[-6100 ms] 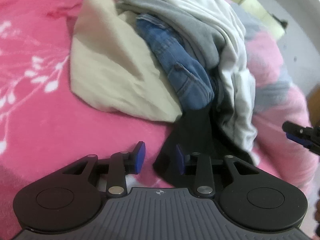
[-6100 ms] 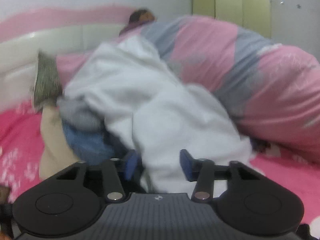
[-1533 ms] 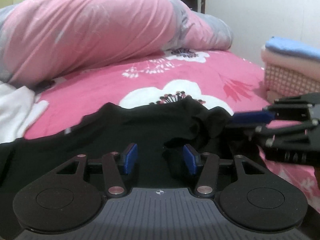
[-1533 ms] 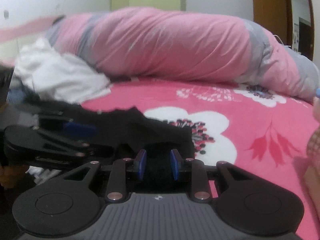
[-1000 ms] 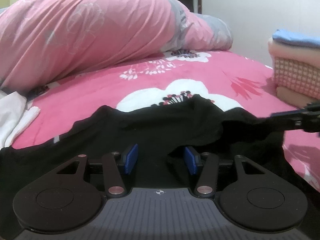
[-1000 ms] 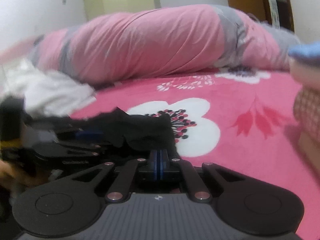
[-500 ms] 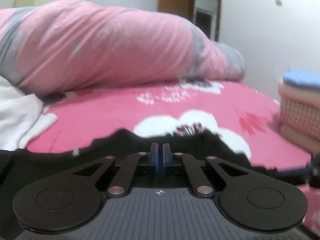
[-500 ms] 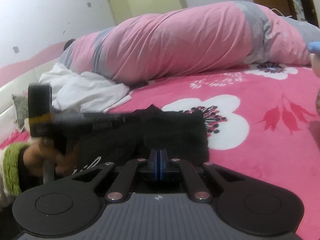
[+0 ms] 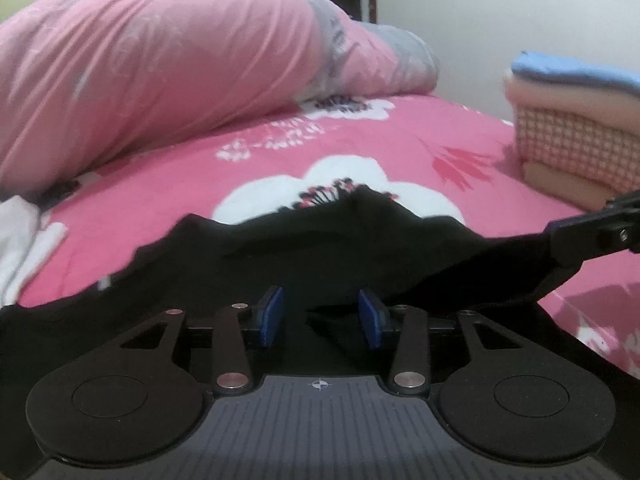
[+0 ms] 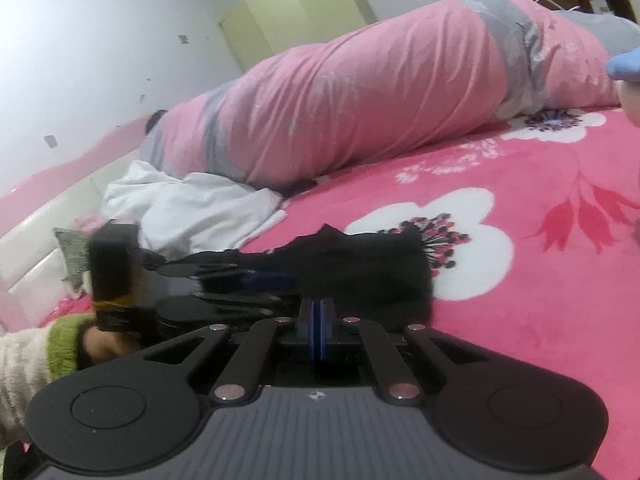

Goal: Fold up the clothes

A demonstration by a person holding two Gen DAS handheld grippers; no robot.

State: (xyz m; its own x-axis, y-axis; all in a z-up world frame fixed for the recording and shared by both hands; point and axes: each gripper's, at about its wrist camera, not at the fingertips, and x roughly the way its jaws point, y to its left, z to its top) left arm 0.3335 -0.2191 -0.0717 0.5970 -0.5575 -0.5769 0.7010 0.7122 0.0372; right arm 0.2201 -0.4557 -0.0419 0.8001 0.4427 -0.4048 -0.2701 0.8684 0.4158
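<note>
A black garment (image 9: 304,252) lies spread on the pink flowered bed (image 9: 360,136). My left gripper (image 9: 320,314) is open, its blue pads over the black cloth with a fold between them. My right gripper (image 10: 316,332) is shut on the black garment (image 10: 360,268) and holds its edge up. In the left wrist view the right gripper (image 9: 592,232) shows at the right, with the cloth hanging from it. In the right wrist view the left gripper (image 10: 240,284) shows blurred at the left, held by a hand in a green cuff.
A long pink and grey rolled duvet (image 9: 160,80) lies along the back of the bed. A stack of folded clothes (image 9: 576,128) stands at the right. A white garment (image 10: 188,208) lies crumpled at the left by the headboard.
My left gripper was shut half a second ago and has opened. My right gripper stays shut on the black garment and has lifted its edge.
</note>
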